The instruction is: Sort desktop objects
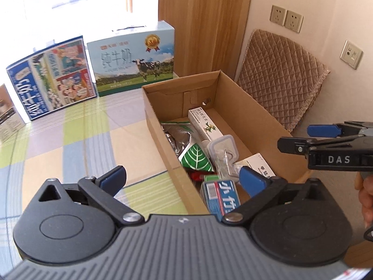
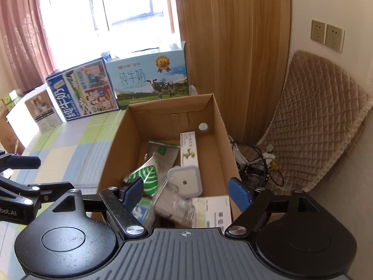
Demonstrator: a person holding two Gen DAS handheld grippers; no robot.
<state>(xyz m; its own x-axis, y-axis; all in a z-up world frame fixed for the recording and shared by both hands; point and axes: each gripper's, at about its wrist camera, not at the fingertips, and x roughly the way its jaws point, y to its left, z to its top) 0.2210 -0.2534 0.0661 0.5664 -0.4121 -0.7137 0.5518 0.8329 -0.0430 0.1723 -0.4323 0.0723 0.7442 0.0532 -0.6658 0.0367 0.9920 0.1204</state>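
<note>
The left gripper [image 1: 183, 180] hangs over the near end of the cardboard box [image 1: 160, 126], jaws spread wide, nothing between them. The right gripper [image 2: 186, 194] hovers above the same end, jaws also wide and empty. Inside the box lie a leaf-print pouch [image 1: 195, 159], a clear lidded container [image 1: 222, 147], a long white carton [image 1: 205, 124] toward the far end, and a blue packet [image 1: 221, 197] nearest. This looks like a drop-off just finished. Next, both grippers need a fresh item outside the box, though none shows on the checked tablecloth [image 1: 70, 144].

Cardboard box [image 2: 223, 126] on table [image 2: 70, 147], milk cartons [image 2: 151, 79] behind it, cushioned chair [image 2: 314, 121] to its right
</note>
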